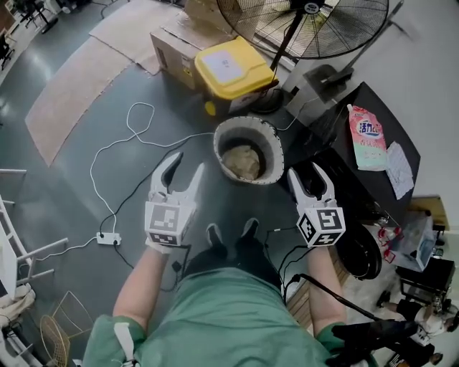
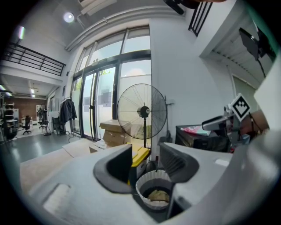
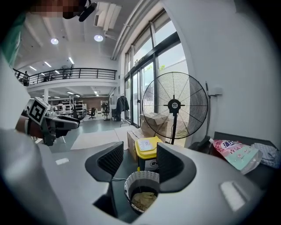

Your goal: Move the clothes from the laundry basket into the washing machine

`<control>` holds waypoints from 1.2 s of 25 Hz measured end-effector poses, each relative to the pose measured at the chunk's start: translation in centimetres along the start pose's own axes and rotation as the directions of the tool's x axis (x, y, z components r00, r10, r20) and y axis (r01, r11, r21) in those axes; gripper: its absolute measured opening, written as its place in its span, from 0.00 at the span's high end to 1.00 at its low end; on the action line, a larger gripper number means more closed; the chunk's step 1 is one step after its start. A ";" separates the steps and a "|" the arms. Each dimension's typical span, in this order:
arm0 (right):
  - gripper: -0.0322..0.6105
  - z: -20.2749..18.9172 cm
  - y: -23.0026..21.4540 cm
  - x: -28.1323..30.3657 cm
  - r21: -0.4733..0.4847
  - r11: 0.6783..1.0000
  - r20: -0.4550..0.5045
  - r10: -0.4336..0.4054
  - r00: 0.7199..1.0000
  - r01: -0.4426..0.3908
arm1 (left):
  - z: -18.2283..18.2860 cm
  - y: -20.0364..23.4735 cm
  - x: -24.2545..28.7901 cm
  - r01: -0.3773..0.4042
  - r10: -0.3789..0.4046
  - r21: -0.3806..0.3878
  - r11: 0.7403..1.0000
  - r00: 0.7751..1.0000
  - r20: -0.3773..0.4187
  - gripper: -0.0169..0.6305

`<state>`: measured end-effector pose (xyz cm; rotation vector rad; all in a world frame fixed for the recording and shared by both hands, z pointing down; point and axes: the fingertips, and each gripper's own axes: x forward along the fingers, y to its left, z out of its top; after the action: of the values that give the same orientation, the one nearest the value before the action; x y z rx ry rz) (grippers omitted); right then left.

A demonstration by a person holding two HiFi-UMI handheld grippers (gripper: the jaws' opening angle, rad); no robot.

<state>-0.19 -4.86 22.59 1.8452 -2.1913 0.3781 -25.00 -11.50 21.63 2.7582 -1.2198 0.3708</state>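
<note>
Plenty of open floor [image 1: 64, 179] is being shown on the left side of the head view, grey and smooth, with flat cardboard sheets [image 1: 72, 93] being laid out further back. The right side is being hemmed in by the black washing machine [image 1: 398, 129], its straight top edge running close beside the right gripper [image 1: 306, 170].

The laundry basket [image 1: 219, 143] is being seen straight ahead on the floor, between the lines of the two grippers and just past the person's shoes [image 1: 214, 234]. The clothes [image 1: 242, 161] are being shown inside it as a crumpled beige heap. Both grippers are being held released, jaws apart with nothing between them; through the gap of the left gripper [image 2: 145, 158] and of the right gripper [image 3: 139, 158] only the basket is being seen, further off.

Behind the basket the way is being blocked by a yellow-lidded bin [image 1: 228, 67], a big wire-cage fan [image 1: 308, 21] and cardboard boxes [image 1: 176, 46]. A white power strip [image 1: 109, 239] is being seen on the floor near the left gripper.

The basket is being shown as round, with a white scalloped-looking rim and a dark wall. A glossy pink pouch [image 1: 369, 136] is being carried on the machine's top.
</note>
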 end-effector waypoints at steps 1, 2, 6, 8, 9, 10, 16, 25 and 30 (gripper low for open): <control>0.61 -0.2 -0.2 0.6 -0.001 1.000 -0.005 0.002 1.000 -0.002 | -0.2 0.1 0.4 0.000 0.000 0.000 1.000 1.000 -0.005 0.67; 0.61 -0.4 -0.4 1.1 0.000 1.000 -0.011 0.005 1.000 -0.005 | -0.4 0.2 0.6 -0.001 0.001 0.000 1.000 1.000 -0.010 0.67; 0.61 -1.7 -2.1 3.0 0.015 1.000 -0.034 0.016 0.999 -0.016 | -1.1 0.0 2.4 -0.006 0.006 0.000 1.000 0.999 -0.032 0.67; 0.61 -2.9 -3.0 4.4 0.029 0.999 -0.049 0.032 0.998 -0.031 | -1.9 0.2 3.3 -0.022 0.022 -0.003 1.000 0.998 -0.052 0.67; 0.61 -3.5 -3.3 5.2 0.036 0.998 -0.059 0.045 0.997 -0.043 | -2.3 0.4 3.7 -0.033 0.033 -0.005 0.999 0.997 -0.065 0.67; 0.61 -4.1 -3.6 6.1 0.042 0.998 -0.068 0.056 0.996 -0.053 | -2.7 0.6 4.2 -0.044 0.043 -0.006 0.999 0.996 -0.077 0.67; 0.61 -6.0 -6.4 12.2 0.061 0.992 -0.119 0.118 0.986 -0.111 | -4.1 1.7 9.1 -0.074 0.070 -0.020 0.997 0.988 -0.138 0.67; 0.61 -11.9 -10.3 22.3 0.046 0.974 -0.251 0.228 0.941 -0.224 | -8.5 3.2 16.4 -0.145 0.129 -0.048 0.988 0.961 -0.245 0.67; 0.61 -17.7 -10.5 27.5 0.016 0.948 -0.358 0.302 0.884 -0.317 | -11.5 3.8 18.8 -0.177 0.154 -0.062 0.982 0.950 -0.272 0.67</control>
<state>6.05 -25.57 49.25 1.2746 -2.2067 0.6650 -17.68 -25.26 37.64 2.4425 -1.3628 0.6642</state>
